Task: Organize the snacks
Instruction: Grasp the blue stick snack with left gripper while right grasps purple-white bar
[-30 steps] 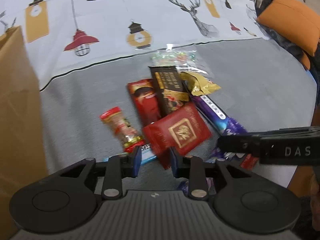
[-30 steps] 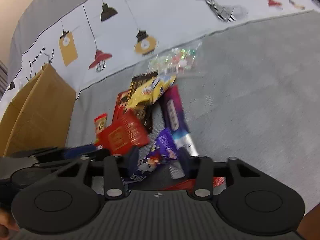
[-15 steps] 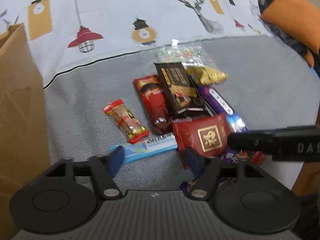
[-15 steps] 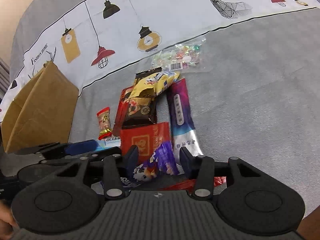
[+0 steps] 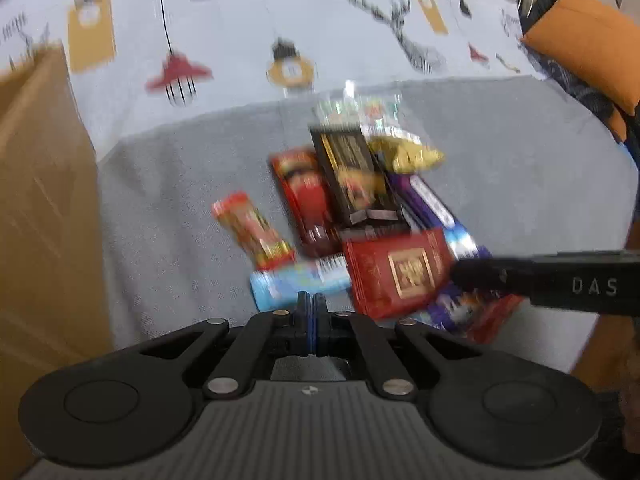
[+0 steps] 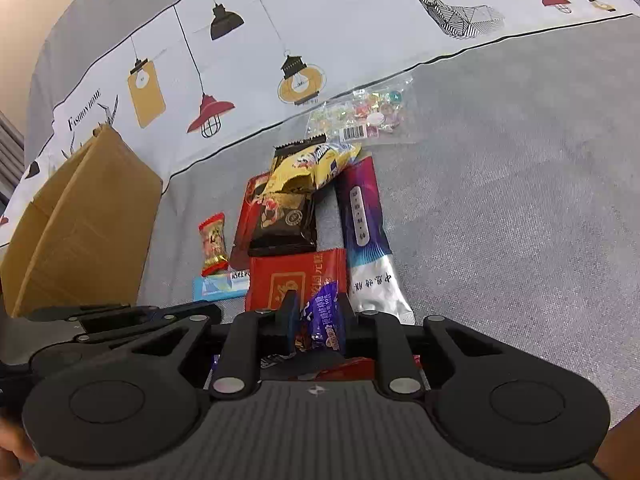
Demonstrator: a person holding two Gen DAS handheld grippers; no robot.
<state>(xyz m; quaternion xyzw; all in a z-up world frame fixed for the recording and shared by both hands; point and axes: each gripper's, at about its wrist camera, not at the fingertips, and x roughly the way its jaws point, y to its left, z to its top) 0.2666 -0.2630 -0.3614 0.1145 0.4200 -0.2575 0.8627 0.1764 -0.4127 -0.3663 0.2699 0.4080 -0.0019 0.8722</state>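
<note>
1. A pile of snack packets is lying on a grey cloth [image 6: 520, 240] whose far band is white and printed with lamps and a deer.
2. A brown cardboard box [image 6: 84, 224] is standing at the left of the snacks, near them but apart.
3. The left gripper [image 5: 311, 308] is hovering just short of a light blue bar [image 5: 300, 282], with its jaws pressed fully together and nothing between them.
4. The right gripper [image 6: 318, 316] is sitting over the near end of the pile, and its jaws are closing around a small purple packet [image 6: 326, 316], which is standing up between the two fingers. Whether the pads are already pressing on it cannot be told.
5. A square red packet [image 6: 296, 276] is lying just beyond the purple one, overlapping the right end of the light blue bar.
6. A small red candy wrapper [image 6: 213, 242] is lying left of the pile, just beyond the blue bar.
7. A dark brown packet [image 6: 286, 220] is resting on a long red packet [image 6: 244, 220], with a yellow packet [image 6: 312, 166] lying across its far end.
8. A long purple and white sachet [image 6: 366, 240] is lying along the right side of the pile.
9. A clear bag of coloured sweets [image 6: 362, 116] is lying farthest away, at the edge of the white band.
10. The left wrist view is blurred; the right view is sharp.
</note>
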